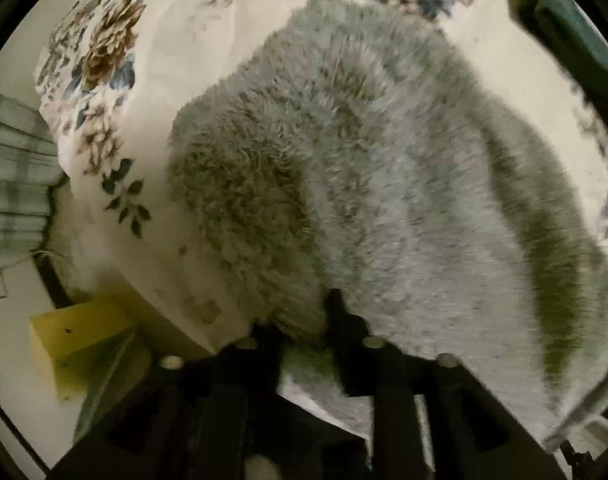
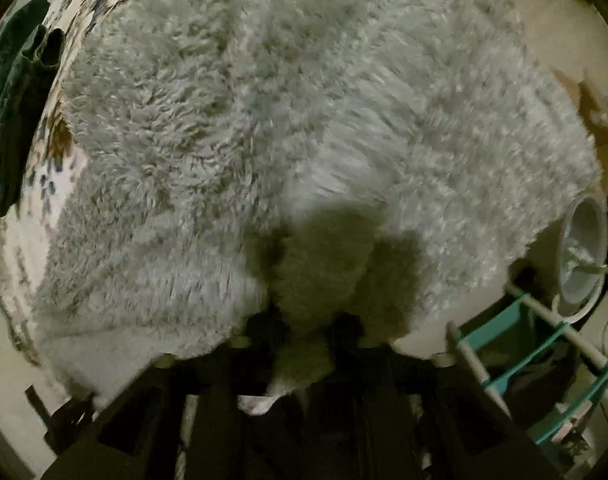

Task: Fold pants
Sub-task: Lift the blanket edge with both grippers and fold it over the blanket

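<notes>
The grey fluffy pants (image 1: 344, 168) lie on a bed with a floral sheet (image 1: 104, 52). In the left wrist view my left gripper (image 1: 304, 332) is shut on a fold of the pants' near edge, the fabric bunched between the black fingers (image 1: 344, 320). In the right wrist view the pants (image 2: 304, 120) fill most of the frame, and my right gripper (image 2: 304, 332) is shut on a thick wad of the fleece, with a tuft hanging back between the fingers. The gripped edges are lifted slightly off the sheet.
The bed edge drops off at the left, with a yellow block (image 1: 76, 328) and plaid cloth (image 1: 12, 168) beyond it. A dark green garment (image 2: 12, 92) lies at the far side. A white round fan (image 2: 584, 256) and a teal rack (image 2: 536, 360) stand at right.
</notes>
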`<state>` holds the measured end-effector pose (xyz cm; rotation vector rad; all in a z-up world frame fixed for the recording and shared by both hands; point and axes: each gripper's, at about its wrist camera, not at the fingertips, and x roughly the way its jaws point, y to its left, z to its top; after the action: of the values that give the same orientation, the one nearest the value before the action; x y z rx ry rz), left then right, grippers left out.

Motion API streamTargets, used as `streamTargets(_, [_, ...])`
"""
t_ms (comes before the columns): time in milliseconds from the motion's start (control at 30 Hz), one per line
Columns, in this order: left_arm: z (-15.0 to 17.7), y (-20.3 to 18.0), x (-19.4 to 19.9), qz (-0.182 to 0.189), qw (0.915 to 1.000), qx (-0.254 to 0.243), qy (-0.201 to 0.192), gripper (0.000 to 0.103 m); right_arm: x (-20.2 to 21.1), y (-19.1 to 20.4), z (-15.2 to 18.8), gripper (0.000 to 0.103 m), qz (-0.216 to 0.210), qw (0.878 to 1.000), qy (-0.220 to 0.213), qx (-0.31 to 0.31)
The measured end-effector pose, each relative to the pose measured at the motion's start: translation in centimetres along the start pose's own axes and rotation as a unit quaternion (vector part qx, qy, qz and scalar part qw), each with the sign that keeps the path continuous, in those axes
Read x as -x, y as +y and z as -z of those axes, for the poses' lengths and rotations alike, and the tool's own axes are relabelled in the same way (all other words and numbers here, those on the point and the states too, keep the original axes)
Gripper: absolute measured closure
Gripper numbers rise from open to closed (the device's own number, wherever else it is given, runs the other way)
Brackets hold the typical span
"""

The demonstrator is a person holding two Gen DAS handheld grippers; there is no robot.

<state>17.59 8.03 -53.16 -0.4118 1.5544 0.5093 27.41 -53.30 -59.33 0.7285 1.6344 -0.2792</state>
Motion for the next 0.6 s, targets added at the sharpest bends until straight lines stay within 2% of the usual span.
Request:
streamTargets(33, [0.0,0.2,0.6,0.011,0.9999,0.005,-0.005,0.058,0.6,-0.7,-0.1,0.052,-0.021,1.000,-0.001,-0.005])
streamTargets(100, [0.2,0.3,1.5,0.019,0.9995,0.010,-0.022,0.038,2.6,-2.2,-0.4,0.037,-0.052,0.998,-0.026,-0.018])
streamTargets(167, [0.0,0.4,1.8,0.026,0.9991,0.017,-0.030,0.037,4.8,-4.2,-1.2,0.031,-0.062,0.995,-0.065,-0.042])
streamTargets(233, [-0.1,0.6,1.1,0.016,0.9994,0.023,-0.022,0.037,6.0,-6.8,-3.1,0.030,-0.075,0.989,-0.097,-0.083])
streamTargets(400, [-0.7,1.0,-0.9,0.004,0.9991,0.037,-0.022,0.037,7.1,-12.2,-9.9,0.030,-0.103,0.966,-0.162,-0.174])
streamTargets(467, [-0.9,1.1,-1.8,-0.002,0.9991,0.038,-0.020,0.037,6.7,-13.7,-12.7,0.030,-0.114,0.961,-0.168,-0.189])
streamTargets(500, [-1.0,0.9,-2.2,-0.005,0.9991,0.038,-0.018,0.037,6.2,-14.4,-13.8,0.032,-0.114,0.960,-0.162,-0.198])
streamTargets(533, [-1.0,0.7,-2.7,-0.005,0.9991,0.039,-0.015,0.037,5.9,-15.1,-14.3,0.039,-0.122,0.957,-0.162,-0.210])
streamTargets(567, [-1.1,1.0,-3.1,-0.005,0.9991,0.040,-0.013,0.037,5.9,-15.4,-14.4,0.075,-0.127,0.955,-0.166,-0.213])
streamTargets(600, [-1.1,0.9,-3.2,-0.006,0.9991,0.040,-0.012,0.037,6.2,-15.2,-14.5,0.096,-0.115,0.957,-0.166,-0.207])
